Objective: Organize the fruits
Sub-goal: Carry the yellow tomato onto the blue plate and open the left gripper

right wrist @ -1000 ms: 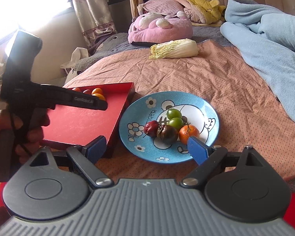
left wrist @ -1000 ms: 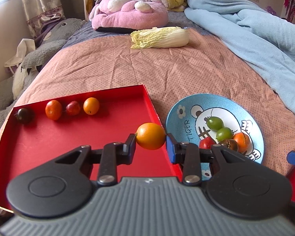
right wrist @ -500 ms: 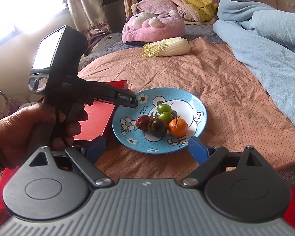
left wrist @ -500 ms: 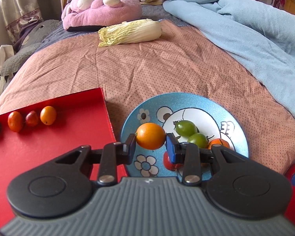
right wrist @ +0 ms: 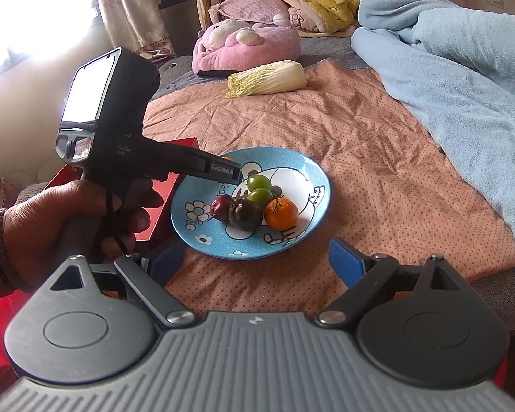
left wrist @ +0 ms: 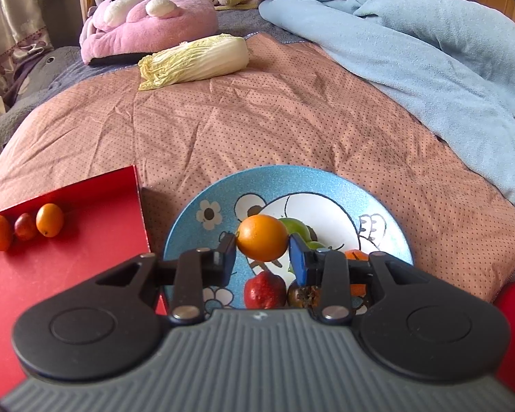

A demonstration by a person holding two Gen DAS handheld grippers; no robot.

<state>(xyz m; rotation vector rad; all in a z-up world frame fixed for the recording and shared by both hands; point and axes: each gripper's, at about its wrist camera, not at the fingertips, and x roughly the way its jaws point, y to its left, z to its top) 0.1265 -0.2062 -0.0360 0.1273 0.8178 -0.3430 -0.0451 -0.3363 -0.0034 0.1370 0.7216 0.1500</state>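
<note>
My left gripper [left wrist: 263, 253] has a small round orange fruit [left wrist: 262, 238] between its pads, and its jaws are just starting to open. It hangs over the left part of the blue cartoon plate [left wrist: 326, 185]. The plate [right wrist: 302, 168] holds two green fruits [right wrist: 258, 182], a dark tomato [right wrist: 245, 214], a red fruit [right wrist: 220, 207] and an orange one [right wrist: 281, 213]. The red tray [left wrist: 86, 274] on the left carries three small fruits [left wrist: 49, 219] near its far edge. My right gripper [right wrist: 255, 255] stands open and empty over the bedspread, in front of the plate.
A napa cabbage [left wrist: 195, 56] lies further up the pink dotted bedspread [left wrist: 292, 120]. Behind it lies a pink plush pillow [left wrist: 144, 24]. A blue blanket [left wrist: 429, 44] covers the right side. A person's hand [right wrist: 51, 219] grips the left tool's handle.
My left gripper carried the orange fruit to the right, from above the red tray to above the plate, and sank a little. The right gripper stayed open and drifted slightly.
</note>
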